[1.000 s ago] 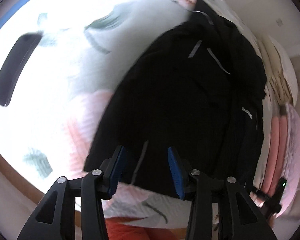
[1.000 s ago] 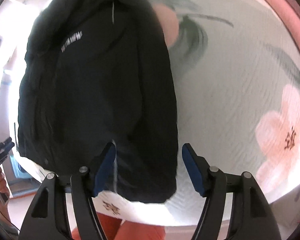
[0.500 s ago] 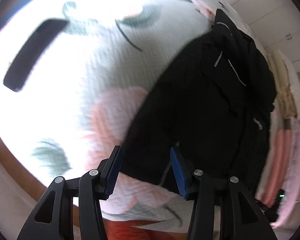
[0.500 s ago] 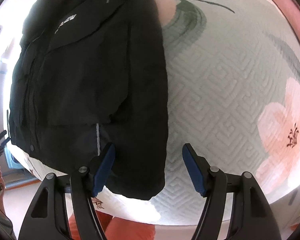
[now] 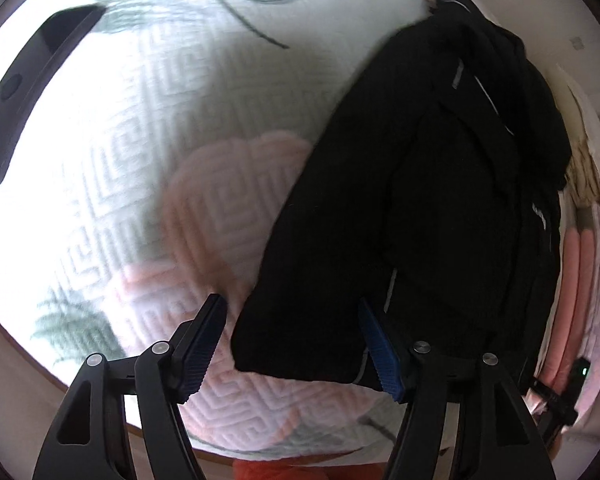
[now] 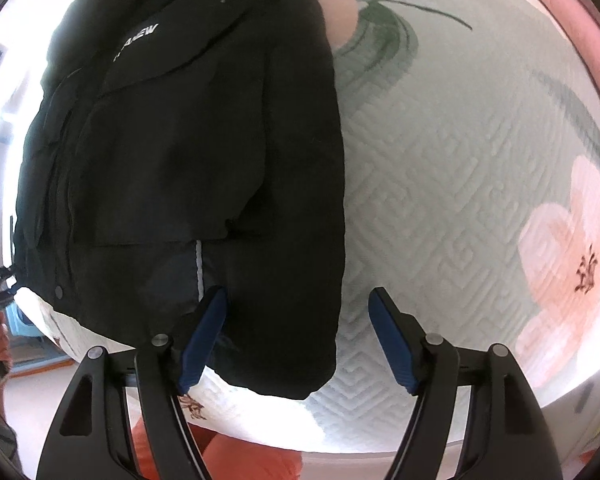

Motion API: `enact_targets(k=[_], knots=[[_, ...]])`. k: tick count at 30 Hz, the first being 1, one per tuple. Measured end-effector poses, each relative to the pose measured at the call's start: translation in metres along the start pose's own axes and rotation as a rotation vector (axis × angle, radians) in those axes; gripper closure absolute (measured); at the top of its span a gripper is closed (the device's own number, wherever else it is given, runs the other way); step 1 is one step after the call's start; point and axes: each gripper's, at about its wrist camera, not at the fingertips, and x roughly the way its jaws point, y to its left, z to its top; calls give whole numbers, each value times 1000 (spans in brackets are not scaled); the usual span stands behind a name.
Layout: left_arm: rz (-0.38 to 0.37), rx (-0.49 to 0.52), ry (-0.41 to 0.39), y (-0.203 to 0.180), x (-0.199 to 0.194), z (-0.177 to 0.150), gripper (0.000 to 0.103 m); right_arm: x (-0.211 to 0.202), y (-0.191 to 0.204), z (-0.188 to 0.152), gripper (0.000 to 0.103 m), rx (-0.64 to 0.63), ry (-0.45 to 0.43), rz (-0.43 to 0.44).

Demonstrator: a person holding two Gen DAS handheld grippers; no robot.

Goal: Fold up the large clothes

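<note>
Floral quilted bed (image 5: pixel 148 128) bears black jacket (image 5: pixel 420 208) and phone (image 5: pixel 32 92).

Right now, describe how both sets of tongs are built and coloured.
Both the left tongs and right tongs look alike: matte black plastic frames with cut-out slots, silver round pivot pins, and two fingers faced with ribbed blue pads. No cables or markings show.

Both tools look alike. The left gripper (image 5: pixel 292 340) has two black plastic fingers (image 5: pixel 198 344) with triangular cut-outs low in their outer arms and round silver screws at the joints. Each finger ends in a ribbed blue pad (image 5: pixel 380 350) facing inward. The right gripper (image 6: pixel 298 336) has the same black arms, silver screws and ribbed blue pads (image 6: pixel 392 344). Below both grippers shows orange-red clothing (image 6: pixel 256 460) on the person.
</note>
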Motion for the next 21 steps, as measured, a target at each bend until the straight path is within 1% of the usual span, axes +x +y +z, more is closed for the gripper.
enact_targets(k=[2,5,6,8,9,10,11,12,13,14,15,16,17,18,21], knots=[[1,36,-5,-9,3,4,34,2,-4,-1,26,28,3,16],[-14,59,-6,-17,4,9,34,5,-6,1,21,40,1,17],[-16,73,-2,-21,4,11,36,7,-6,2,20,38,-1,14],[-17,94,0,-29,5,14,41,9,-2,2,19,32,-8,-1],[-15,101,0,-31,6,15,45,9,0,1,19,21,-11,-13],[-11,112,-1,-34,6,16,51,9,2,0,19,13,-13,-19],[-5,125,-1,-37,6,17,54,9,4,-1,23,9,-14,-21],[-1,132,-6,-40,5,16,61,8,5,-3,33,6,-13,-9],[-1,135,-12,-45,4,14,68,7,7,-4,39,4,-8,6],[-8,134,-18,-47,2,14,72,7,10,-7,46,3,-5,3],[-14,128,-21,-50,1,13,80,6,13,-7,56,0,-7,-17],[-30,118,-26,-45,2,12,89,5,13,-7,63,5,-10,-17],[-63,102,-35,-44,-1,13,90,3,14,-7,74,20,-17,-5],[-79,93,-45,-43,-6,16,92,-1,15,-6,85,29,-27,-6],[-117,112,-87,-54,-28,22,93,-16,28,-5,91,17,-59,-33]])
